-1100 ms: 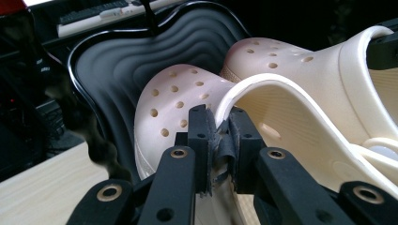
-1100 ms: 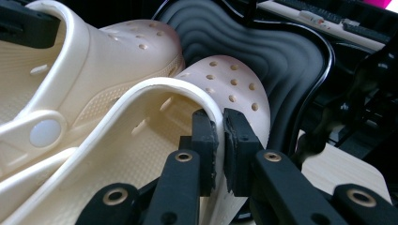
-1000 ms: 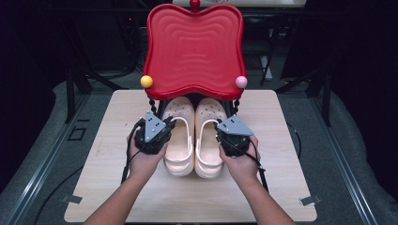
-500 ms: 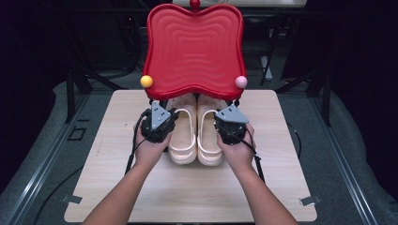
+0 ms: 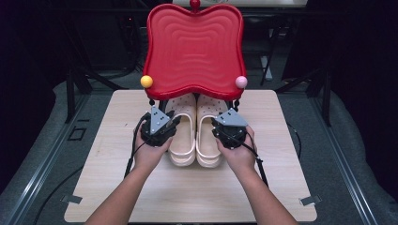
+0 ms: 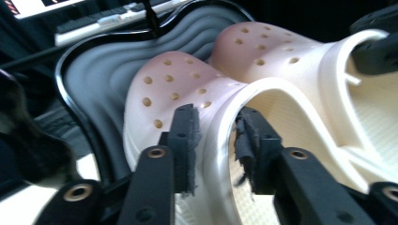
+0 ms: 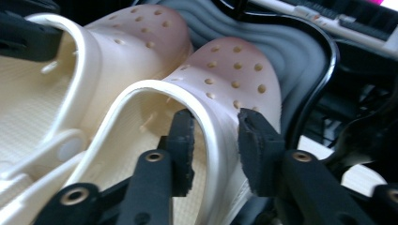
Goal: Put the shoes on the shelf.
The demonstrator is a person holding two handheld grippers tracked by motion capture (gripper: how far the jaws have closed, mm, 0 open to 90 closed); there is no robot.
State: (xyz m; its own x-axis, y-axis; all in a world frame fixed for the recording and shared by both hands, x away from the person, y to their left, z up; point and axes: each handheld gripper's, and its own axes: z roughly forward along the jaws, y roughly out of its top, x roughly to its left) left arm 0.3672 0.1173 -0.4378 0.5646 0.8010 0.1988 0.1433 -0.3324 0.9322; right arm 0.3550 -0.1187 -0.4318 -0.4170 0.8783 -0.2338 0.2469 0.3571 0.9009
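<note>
left gripper (image 5: 170,125) jaws just opened, astride left clog (image 5: 182,133) outer wall, pads seemingly clear | right gripper (image 5: 217,126) likewise released astride right clog (image 5: 208,133) wall | clogs side by side mid-table (image 5: 108,187), toes at 12 o'clock under red tray (image 5: 195,47)

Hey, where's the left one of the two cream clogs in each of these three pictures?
High view: left clog, centre, toes under the red tray.
Left gripper view: middle, its rim between the tongs.
Right gripper view: upper left.
Shared landmark: the tray's wavy underside, grey behind the toes in both gripper views.
</note>
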